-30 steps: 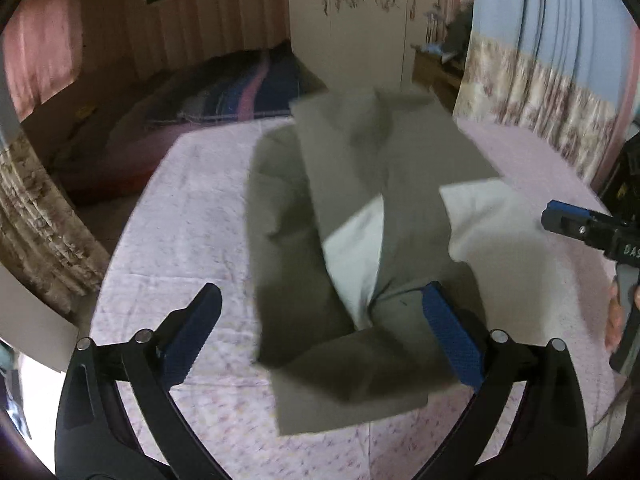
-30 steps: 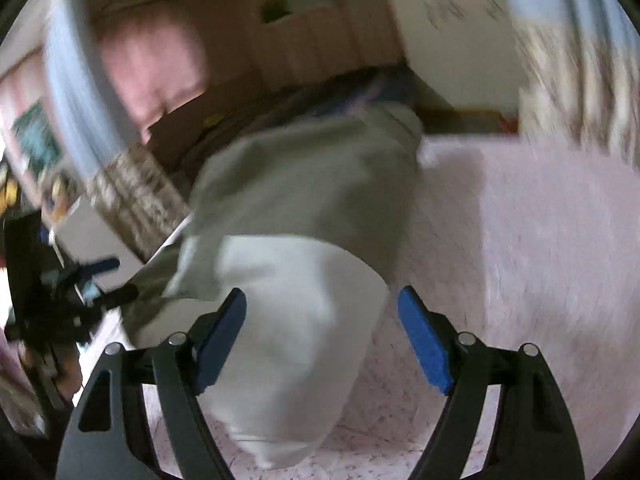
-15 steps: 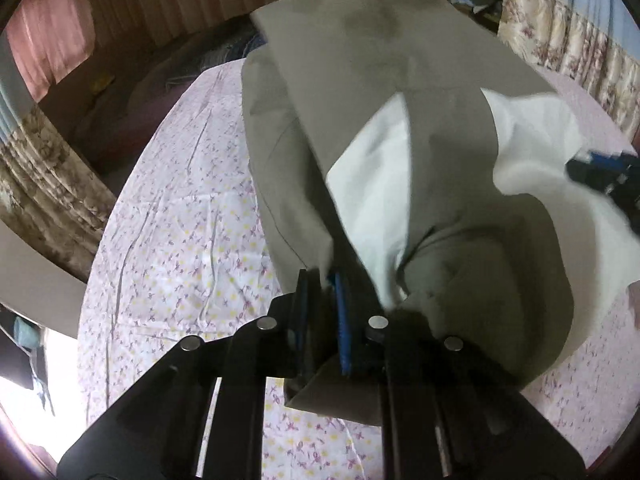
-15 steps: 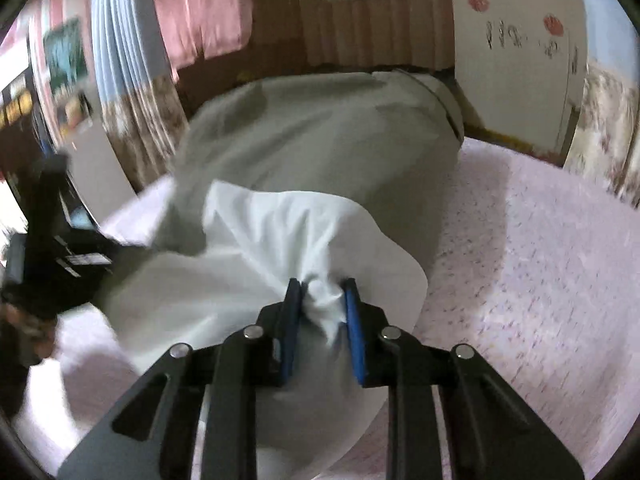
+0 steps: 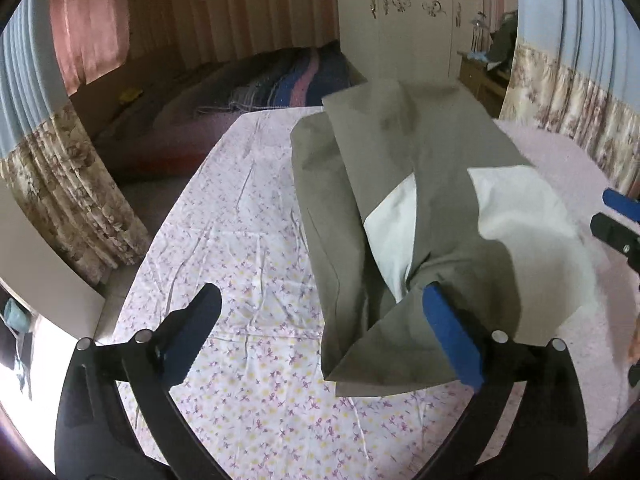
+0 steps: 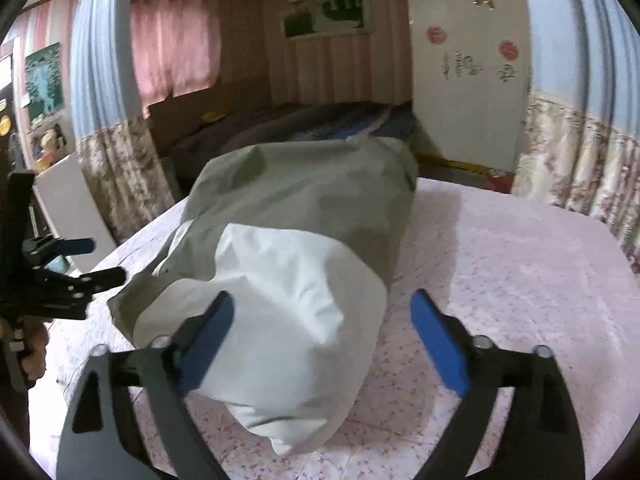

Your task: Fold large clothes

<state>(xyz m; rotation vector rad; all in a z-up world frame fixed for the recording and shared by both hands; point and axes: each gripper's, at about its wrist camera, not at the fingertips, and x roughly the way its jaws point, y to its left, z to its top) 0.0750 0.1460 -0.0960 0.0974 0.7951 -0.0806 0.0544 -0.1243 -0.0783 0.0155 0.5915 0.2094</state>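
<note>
A large grey-green garment [image 5: 404, 184] with white lining [image 5: 528, 224] lies folded on the floral bed sheet [image 5: 240, 248]. My left gripper [image 5: 320, 320] is open, its jaws wide apart just above the garment's near grey corner, holding nothing. In the right wrist view the same garment [image 6: 304, 200] lies lengthwise with its white part [image 6: 296, 304] nearest. My right gripper [image 6: 320, 320] is open and straddles the white end without gripping it. The right gripper also shows at the right edge of the left wrist view [image 5: 620, 220], and the left gripper at the left edge of the right wrist view [image 6: 68, 272].
The bed's left edge drops to a floor beside a floral curtain [image 5: 68, 208]. A striped blanket [image 5: 288, 80] lies beyond the bed's far end. A white wardrobe [image 5: 400, 20] and more curtains [image 5: 568, 92] stand behind.
Both grippers were shut on the garment half a second ago and have now opened and drawn back. The garment has dropped and settled flat on the bed.
</note>
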